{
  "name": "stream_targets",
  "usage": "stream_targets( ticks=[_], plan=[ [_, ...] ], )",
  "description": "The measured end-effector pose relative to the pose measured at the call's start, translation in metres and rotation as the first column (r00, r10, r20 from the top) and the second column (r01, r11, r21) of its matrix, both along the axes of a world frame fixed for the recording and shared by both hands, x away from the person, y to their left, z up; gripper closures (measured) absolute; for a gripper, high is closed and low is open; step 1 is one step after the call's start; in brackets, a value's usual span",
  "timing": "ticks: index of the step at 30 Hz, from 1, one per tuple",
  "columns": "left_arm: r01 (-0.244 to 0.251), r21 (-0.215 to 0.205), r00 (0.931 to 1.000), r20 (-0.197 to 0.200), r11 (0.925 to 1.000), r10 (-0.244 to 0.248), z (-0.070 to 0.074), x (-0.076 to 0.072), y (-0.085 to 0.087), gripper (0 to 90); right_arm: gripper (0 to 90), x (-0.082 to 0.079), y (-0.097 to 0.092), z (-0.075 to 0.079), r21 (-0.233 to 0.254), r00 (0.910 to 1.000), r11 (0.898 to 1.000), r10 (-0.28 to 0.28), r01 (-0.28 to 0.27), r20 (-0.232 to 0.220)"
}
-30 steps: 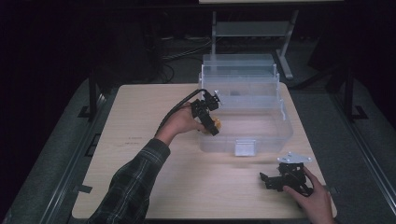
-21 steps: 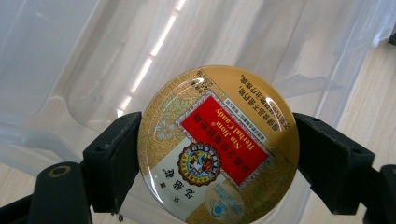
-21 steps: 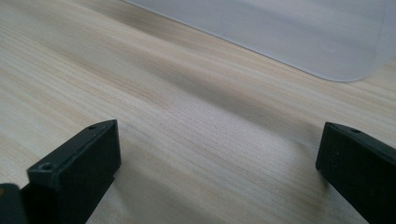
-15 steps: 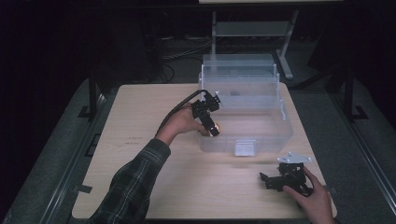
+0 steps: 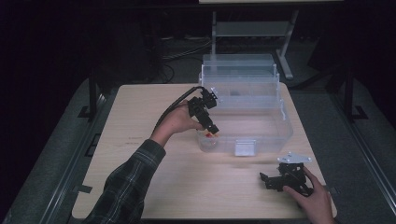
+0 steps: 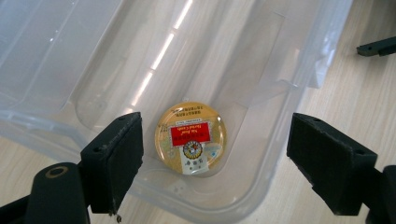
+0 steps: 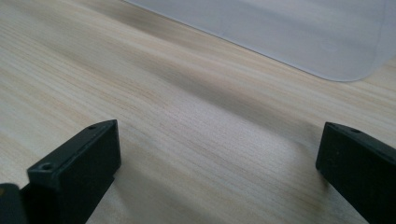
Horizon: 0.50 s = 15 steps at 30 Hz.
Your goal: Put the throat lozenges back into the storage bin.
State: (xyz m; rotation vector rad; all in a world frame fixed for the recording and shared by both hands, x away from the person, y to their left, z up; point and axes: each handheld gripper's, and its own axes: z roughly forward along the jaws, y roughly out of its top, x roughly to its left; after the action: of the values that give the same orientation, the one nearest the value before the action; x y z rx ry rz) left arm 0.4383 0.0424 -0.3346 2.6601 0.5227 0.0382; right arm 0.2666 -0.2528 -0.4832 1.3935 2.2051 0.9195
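A small round tin [image 6: 191, 138] with a gold lid and a red label lies flat in the near-left corner of a clear plastic bin [image 5: 261, 122]; from above it is a red and yellow spot [image 5: 209, 136]. My left gripper [image 5: 214, 129] hangs over that corner, open, jaws wide on either side of the tin [image 6: 215, 154] and not touching it. My right gripper [image 5: 268, 181] rests low on the wooden table [image 5: 154, 154] at the front right, open, with bare wood between its jaws [image 7: 217, 154].
The bin's clear lid [image 5: 240, 72] stands up at its back edge. The bin's front latch [image 5: 244, 148] faces me. A metal stand [image 5: 254, 28] is behind the table. The table's left half and front middle are bare wood.
The left gripper has dipped lower into the bin's corner and let go of the tin, which now lies on the bin floor. The right gripper has stayed put.
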Motion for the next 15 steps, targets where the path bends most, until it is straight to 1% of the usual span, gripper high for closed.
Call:
stream_targets(
  ticks=[6, 8, 9, 12, 15],
  plan=[
    [-0.001, -0.01, 0.9999, 0.015, 1.0, 0.001, 0.007, -0.008, 0.006, 18.0, 0.0, 0.0, 0.0, 0.0, -0.002, 1.0, 1.0, 0.001, -0.001, 0.0],
    [-0.003, -0.02, 0.9997, 0.023, 0.9998, 0.004, 0.008, -0.01, 0.009, 18.0, 0.0, 0.0, 0.0, 0.0, -0.002, 1.0, 1.0, 0.003, -0.003, 0.0],
    [-0.004, -0.025, 0.9998, 0.021, 0.9997, 0.004, 0.009, -0.011, 0.012, 18.0, 0.0, 0.0, 0.0, 0.0, -0.002, 1.0, 1.0, 0.002, -0.002, 0.0],
    [-0.002, -0.031, 0.9996, 0.027, 0.9995, 0.003, 0.01, -0.014, 0.017, 18.0, 0.0, 0.0, 0.0, 0.0, -0.001, 1.0, 1.0, 0.001, -0.001, -0.001],
    [-0.012, -0.041, 0.9994, 0.031, 0.9991, 0.014, 0.009, -0.017, 0.025, 18.0, 0.0, 0.0, 0.0, 0.0, -0.002, 1.0, 1.0, 0.002, -0.002, 0.0]
  ],
)
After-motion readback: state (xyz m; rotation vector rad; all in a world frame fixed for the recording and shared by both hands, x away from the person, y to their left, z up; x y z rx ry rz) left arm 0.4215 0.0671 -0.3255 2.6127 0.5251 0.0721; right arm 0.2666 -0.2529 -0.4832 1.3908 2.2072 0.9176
